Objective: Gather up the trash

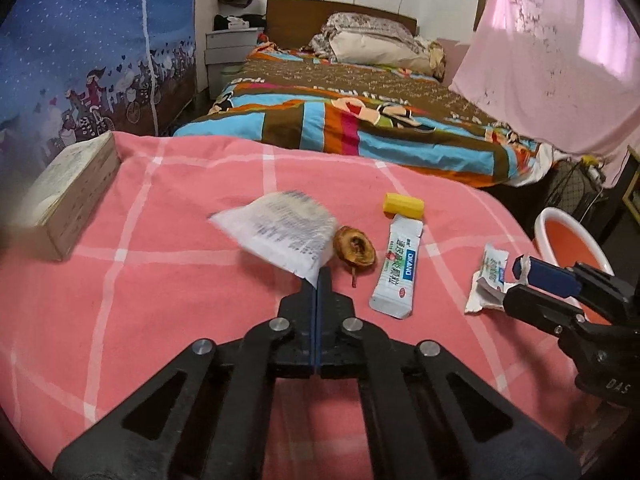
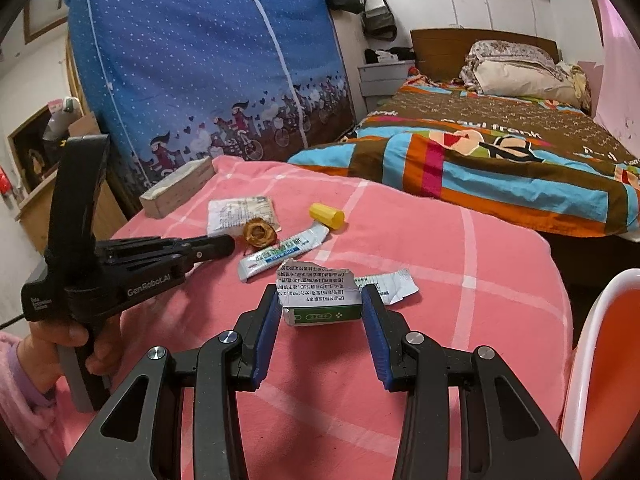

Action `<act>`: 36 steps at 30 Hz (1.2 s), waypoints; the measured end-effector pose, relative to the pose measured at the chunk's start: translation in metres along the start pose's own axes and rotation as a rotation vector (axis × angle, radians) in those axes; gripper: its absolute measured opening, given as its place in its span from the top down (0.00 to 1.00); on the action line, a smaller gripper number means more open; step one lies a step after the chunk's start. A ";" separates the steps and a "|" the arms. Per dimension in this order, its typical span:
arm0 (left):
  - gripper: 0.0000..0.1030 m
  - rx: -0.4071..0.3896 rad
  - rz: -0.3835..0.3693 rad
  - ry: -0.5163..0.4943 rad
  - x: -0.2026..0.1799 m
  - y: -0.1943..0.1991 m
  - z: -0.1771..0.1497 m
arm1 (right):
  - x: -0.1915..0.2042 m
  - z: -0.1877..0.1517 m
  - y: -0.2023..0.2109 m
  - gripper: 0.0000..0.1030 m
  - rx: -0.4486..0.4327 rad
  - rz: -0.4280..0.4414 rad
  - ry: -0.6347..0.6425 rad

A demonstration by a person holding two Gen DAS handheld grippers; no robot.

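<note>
Trash lies on a pink checked cloth (image 1: 160,280). My left gripper (image 1: 320,276) (image 2: 229,245) is shut, pinching the corner of a white printed packet (image 1: 280,232) (image 2: 236,214). Just right of it are a brown dried fruit slice (image 1: 354,247) (image 2: 259,234), a white-and-green sachet (image 1: 396,272) (image 2: 280,254) and a yellow cap (image 1: 403,205) (image 2: 327,216). My right gripper (image 2: 322,304) (image 1: 516,280) is shut on a torn white-and-green carton (image 2: 320,300), its blue pads against both sides. A crumpled white wrapper (image 2: 394,286) (image 1: 494,264) lies behind the carton.
An orange bin with a white rim (image 1: 560,236) (image 2: 592,340) stands at the cloth's right edge. A pale box (image 1: 72,196) (image 2: 176,192) sits at the back left. Beyond lie a bed with a striped quilt (image 1: 360,120) and a blue fabric wardrobe (image 2: 200,60). A hand (image 2: 72,340) holds the left gripper.
</note>
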State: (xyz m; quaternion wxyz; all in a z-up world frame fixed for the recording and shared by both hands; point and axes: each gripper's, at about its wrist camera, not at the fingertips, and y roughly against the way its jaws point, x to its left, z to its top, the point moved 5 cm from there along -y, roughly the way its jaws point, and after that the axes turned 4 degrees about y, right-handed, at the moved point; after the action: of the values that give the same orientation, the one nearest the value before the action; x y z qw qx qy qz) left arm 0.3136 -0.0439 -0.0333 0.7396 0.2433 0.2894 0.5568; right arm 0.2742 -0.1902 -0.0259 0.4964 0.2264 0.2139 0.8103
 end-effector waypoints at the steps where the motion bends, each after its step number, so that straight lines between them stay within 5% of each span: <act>1: 0.97 -0.016 0.000 0.008 0.001 0.004 -0.001 | 0.001 0.000 0.002 0.62 -0.008 0.001 0.006; 11: 0.97 -0.087 -0.041 0.043 -0.004 0.042 -0.023 | 0.027 -0.001 0.021 0.62 -0.086 0.051 0.099; 28: 0.97 0.005 -0.123 0.082 -0.019 0.061 -0.080 | 0.018 -0.054 0.038 0.62 0.034 0.044 0.104; 33: 0.87 -0.007 -0.117 0.090 -0.021 0.068 -0.086 | 0.018 -0.055 0.039 0.60 0.037 0.045 0.108; 36: 0.75 -0.016 -0.104 0.094 -0.020 0.072 -0.088 | 0.021 -0.055 0.036 0.50 0.045 0.042 0.110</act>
State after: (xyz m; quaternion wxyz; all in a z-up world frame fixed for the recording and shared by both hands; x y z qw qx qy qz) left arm 0.1982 -0.0407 -0.0438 0.7550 0.1957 0.3316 0.5307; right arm 0.2087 -0.1934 -0.0459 0.4615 0.1969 0.2542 0.8268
